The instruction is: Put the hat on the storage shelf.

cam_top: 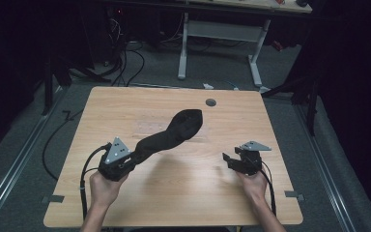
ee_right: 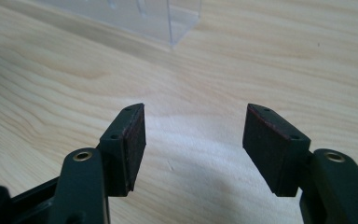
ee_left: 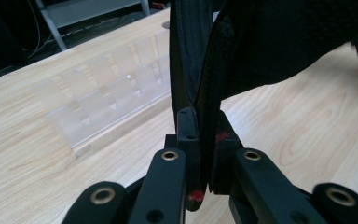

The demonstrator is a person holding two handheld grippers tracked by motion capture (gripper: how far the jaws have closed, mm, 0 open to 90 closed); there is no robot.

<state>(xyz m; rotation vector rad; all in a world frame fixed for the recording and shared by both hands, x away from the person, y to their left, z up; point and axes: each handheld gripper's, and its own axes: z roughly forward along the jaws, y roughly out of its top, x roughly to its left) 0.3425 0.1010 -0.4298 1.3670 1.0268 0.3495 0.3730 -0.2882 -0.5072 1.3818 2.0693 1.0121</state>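
- Two grippers work: left gripper (cam_top: 134, 157), centre-left of the high view, clamps the black sock (cam_top: 174, 133), lifting it.
- Right gripper (ee_right: 193, 140) gapes, holding nothing.
- Next, likely: carry sock to clear organizer (ee_left: 102, 100).

Light falls from above onto my surface (cam_top: 183, 183), which shows bright and even while the room around it sinks into near black. Soft shadows lie under the dark cloth (cam_top: 174, 135). In my left claw's view the near parts blur; the pale clear tray (ee_left: 98, 102) looks hazy.
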